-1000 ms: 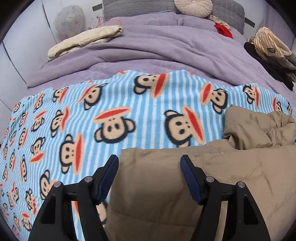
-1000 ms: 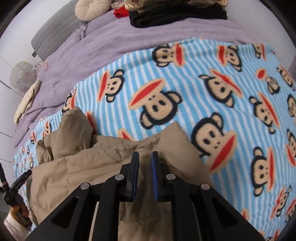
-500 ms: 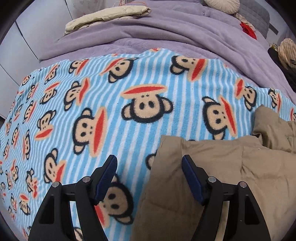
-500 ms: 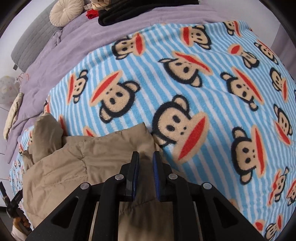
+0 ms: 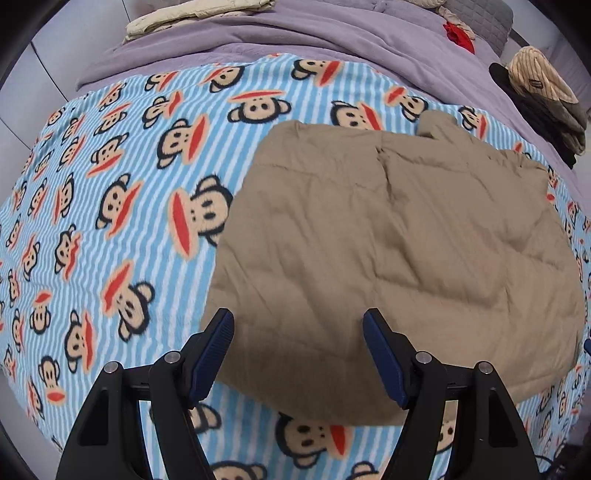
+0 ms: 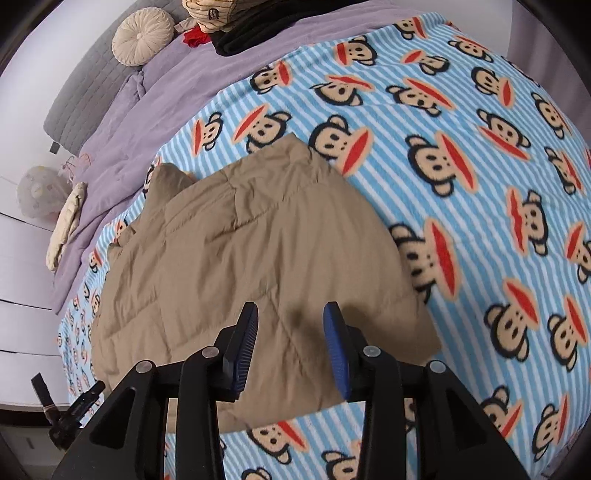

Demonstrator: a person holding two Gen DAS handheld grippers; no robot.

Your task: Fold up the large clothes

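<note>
— How do the two grippers sit right now?

— Both point steeply down at the bed. The left gripper (image 5: 298,334) hangs over the near edge of the folded tan jacket (image 5: 399,236), its jaws spread wide with nothing between the blue ribbed pads (image 5: 214,354) but air; the fabric lies below them, untouched. In the right wrist view the right gripper (image 6: 290,332) is also above the jacket (image 6: 240,266), near its lower right corner. Its jaws have just been opening and now stand apart, and no cloth is pinched in them. The left gripper shows again small at the lower left edge of that view (image 6: 70,406).

— And where is the jacket?

— Flat on the striped blanket (image 5: 110,192), folded into a rough rectangle with rounded corners, toward the right half of the left view. A small flap or collar piece sticks up at its far edge.

— What is it made of?

— A soft, matte, quilted cloth — puffy, with stitched seams and shallow creases across the top. The blanket under it is fuzzy fleece, pale blue and white stripes with cartoon monkey faces in tan, black and red. Beyond it lies a smooth lilac cover (image 5: 332,40), gently wrinkled, and a grey quilted headboard (image 6: 74,96).

— Anything else on the bed?

— A round pleated cream cushion (image 6: 142,37), a folded cream garment (image 5: 192,14) at the far left corner, and a pile of dark and striped clothes (image 5: 543,99) at the far right.
</note>
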